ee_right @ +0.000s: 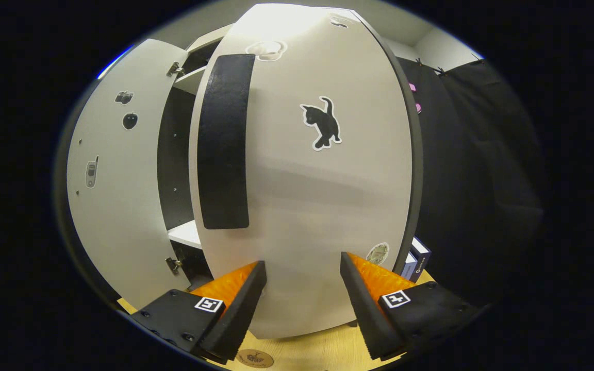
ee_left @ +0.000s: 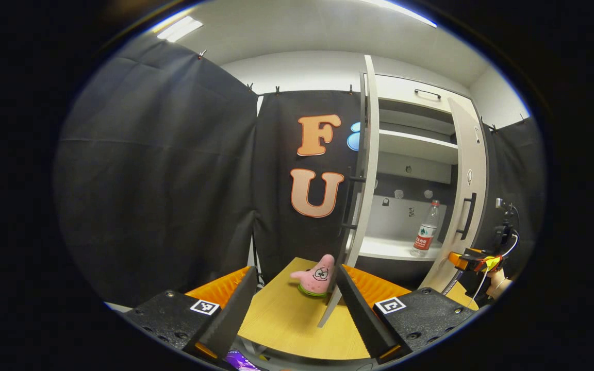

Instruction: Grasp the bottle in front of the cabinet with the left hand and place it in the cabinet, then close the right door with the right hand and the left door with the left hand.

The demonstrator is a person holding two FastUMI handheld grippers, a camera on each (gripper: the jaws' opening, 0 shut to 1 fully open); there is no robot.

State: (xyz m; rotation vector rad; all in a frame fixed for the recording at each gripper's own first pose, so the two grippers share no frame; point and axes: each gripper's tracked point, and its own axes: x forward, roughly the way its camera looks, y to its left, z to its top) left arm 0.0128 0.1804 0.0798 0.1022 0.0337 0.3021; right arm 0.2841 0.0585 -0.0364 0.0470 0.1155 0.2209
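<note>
The right gripper (ee_right: 302, 270) is standing with jaws spread, empty, just before the right door (ee_right: 323, 196), probably to push it closed. The left gripper (ee_left: 294, 283) is also waiting open and empty. The bottle (ee_left: 426, 229) is standing upright on the cabinet shelf (ee_left: 384, 248). A pink plush toy (ee_left: 316, 277) is lying on the wooden table (ee_left: 286, 319).
</note>
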